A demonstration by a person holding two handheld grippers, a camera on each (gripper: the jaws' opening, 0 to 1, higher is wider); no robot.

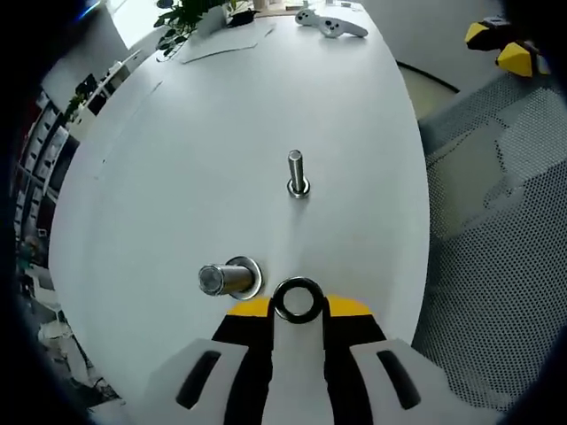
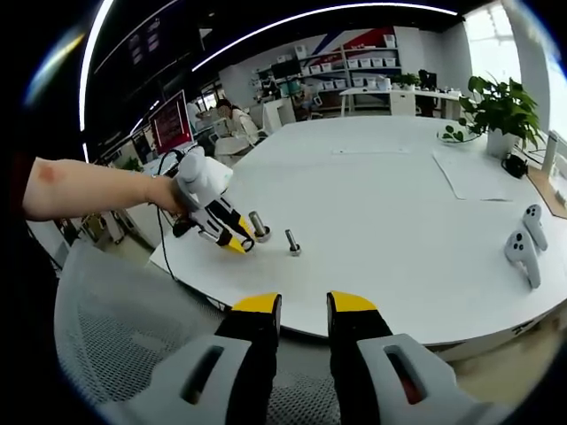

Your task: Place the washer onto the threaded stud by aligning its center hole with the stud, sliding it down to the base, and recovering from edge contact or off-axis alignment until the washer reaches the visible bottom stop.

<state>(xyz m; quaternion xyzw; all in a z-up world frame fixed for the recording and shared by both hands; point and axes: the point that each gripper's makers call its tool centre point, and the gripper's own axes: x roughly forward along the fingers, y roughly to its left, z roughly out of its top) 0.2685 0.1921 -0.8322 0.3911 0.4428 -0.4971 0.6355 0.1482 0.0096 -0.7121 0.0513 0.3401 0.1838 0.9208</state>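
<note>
The left claw point(image 1: 299, 310) is closed on the washer point(image 1: 298, 300), which is pinched upright between the yellow tips so that its hole is seen face-on in the left gripper view. The washer is held just above the white table point(image 1: 177, 159), close beside a thick stud point(image 1: 227, 279) that already carries a ring at its base; a thinner bolt point(image 1: 297, 173) is standing well apart, further along the table. Which of the two is meant cannot be told, so the wrong one may be chosen. The washer is carried on edge, so unless it is turned flat, its rim is likely to be caught on the threads and jammed at a tilt. Only a narrow part of the rim appears to be gripped, so it may be knocked loose by a hard contact. The right claw point(image 2: 304, 305) is held open and empty off the table's edge, from where the left claw point(image 2: 232, 239) is seen near both studs.
</note>
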